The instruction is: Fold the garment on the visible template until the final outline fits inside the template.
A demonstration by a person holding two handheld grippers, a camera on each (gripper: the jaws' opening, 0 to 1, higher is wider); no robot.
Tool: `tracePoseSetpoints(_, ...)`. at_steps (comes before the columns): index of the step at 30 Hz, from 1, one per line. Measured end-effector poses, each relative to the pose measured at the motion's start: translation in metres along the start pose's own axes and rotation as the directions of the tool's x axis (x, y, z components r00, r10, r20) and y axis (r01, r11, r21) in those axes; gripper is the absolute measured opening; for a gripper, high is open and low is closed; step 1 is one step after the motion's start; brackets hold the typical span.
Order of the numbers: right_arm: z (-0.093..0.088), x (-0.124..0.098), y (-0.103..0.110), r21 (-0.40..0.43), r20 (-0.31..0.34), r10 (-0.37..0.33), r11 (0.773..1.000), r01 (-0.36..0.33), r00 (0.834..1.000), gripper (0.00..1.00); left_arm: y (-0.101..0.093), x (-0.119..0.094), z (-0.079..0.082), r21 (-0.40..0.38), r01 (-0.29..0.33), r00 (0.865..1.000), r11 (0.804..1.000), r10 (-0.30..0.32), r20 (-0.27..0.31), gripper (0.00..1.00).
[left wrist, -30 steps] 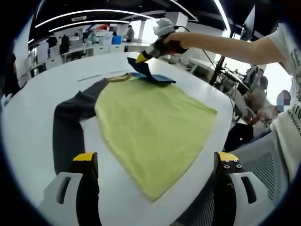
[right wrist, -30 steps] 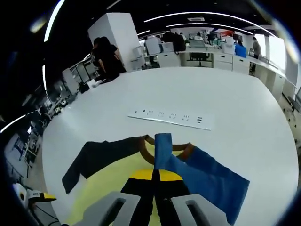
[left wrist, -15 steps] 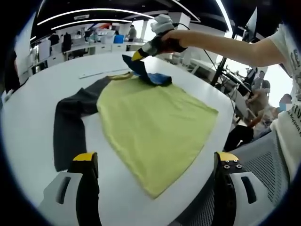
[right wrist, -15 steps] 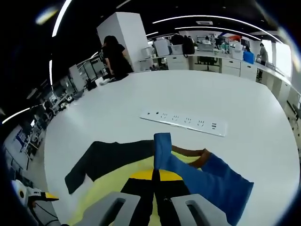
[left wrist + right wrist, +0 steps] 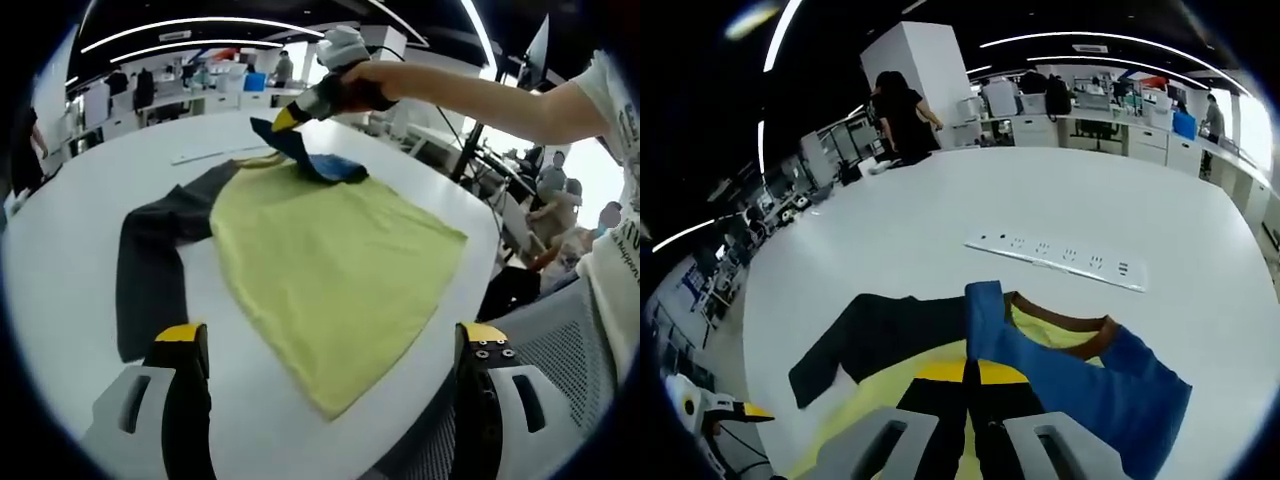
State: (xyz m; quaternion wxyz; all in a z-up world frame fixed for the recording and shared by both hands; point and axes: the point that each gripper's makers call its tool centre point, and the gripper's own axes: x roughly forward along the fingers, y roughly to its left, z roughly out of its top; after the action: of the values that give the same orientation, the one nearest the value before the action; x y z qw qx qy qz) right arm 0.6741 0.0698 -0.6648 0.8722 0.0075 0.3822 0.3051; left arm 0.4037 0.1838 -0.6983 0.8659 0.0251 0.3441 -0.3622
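A long-sleeved garment lies flat on the white table [image 5: 70,250], its yellow-green body [image 5: 330,260] in the middle. One dark grey sleeve [image 5: 150,270] is spread out to the left. My right gripper [image 5: 285,118], in a person's hand, is shut on the blue sleeve [image 5: 320,160] and holds it lifted over the collar end. In the right gripper view the shut right gripper [image 5: 970,368] pinches the blue sleeve [image 5: 1060,370] beside the brown collar [image 5: 1065,328], with the dark sleeve [image 5: 875,335] to the left. My left gripper [image 5: 332,336] hangs wide open over the near hem, holding nothing.
A white power strip [image 5: 1060,262] lies on the table beyond the collar. A grey chair [image 5: 560,340] stands by the table's edge on the right. A person in black [image 5: 905,110] stands at the far side, with desks behind.
The right gripper has carried the raised blue sleeve a little to the left and higher above the collar. The left gripper has stayed open in place.
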Motion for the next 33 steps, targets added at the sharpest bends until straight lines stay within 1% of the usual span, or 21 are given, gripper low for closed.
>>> tracePoseSetpoints(4, -0.001, 0.001, 0.011, -0.009, 0.001, 0.027, 1.000, -0.027, 1.000, 0.00, 0.000, 0.000, 0.000, -0.001, -0.002, 1.000, 1.000, 0.002, 0.000, 0.99)
tracePoseSetpoints(8, -0.004, 0.002, 0.027, -0.036, 0.004, 0.065, 0.997, -0.064, 0.998, 0.00, 0.000, 0.001, 0.000, 0.000, 0.000, 1.000, 1.000, 0.000, -0.001, 0.99)
tracePoseSetpoints(12, -0.008, 0.006, 0.034, -0.051, -0.005, 0.079, 0.996, -0.079, 0.997, 0.00, 0.001, 0.001, 0.000, -0.002, -0.002, 1.000, 1.000, 0.002, 0.001, 0.98)
tracePoseSetpoints(20, -0.017, 0.016, 0.040, -0.051, -0.019, 0.087, 0.995, -0.088, 0.996, 0.00, 0.003, 0.000, -0.003, -0.011, -0.005, 1.000, 1.000, 0.005, -0.002, 0.98)
tracePoseSetpoints(27, -0.023, 0.027, 0.042, -0.015, -0.020, 0.081, 0.997, -0.081, 0.997, 0.00, 0.001, 0.000, -0.006, -0.010, 0.003, 1.000, 1.000, -0.004, -0.005, 0.99)
tracePoseSetpoints(30, -0.028, 0.033, 0.044, -0.010, -0.031, 0.080, 0.997, -0.080, 0.996, 0.00, 0.001, -0.001, -0.008, -0.014, 0.003, 1.000, 1.000, -0.003, -0.010, 0.99)
tracePoseSetpoints(33, -0.034, 0.039, 0.046, 0.007, -0.048, 0.086, 0.996, -0.086, 0.995, 0.00, 0.002, -0.001, -0.006, -0.030, 0.000, 1.000, 1.000, 0.000, 0.003, 0.99)
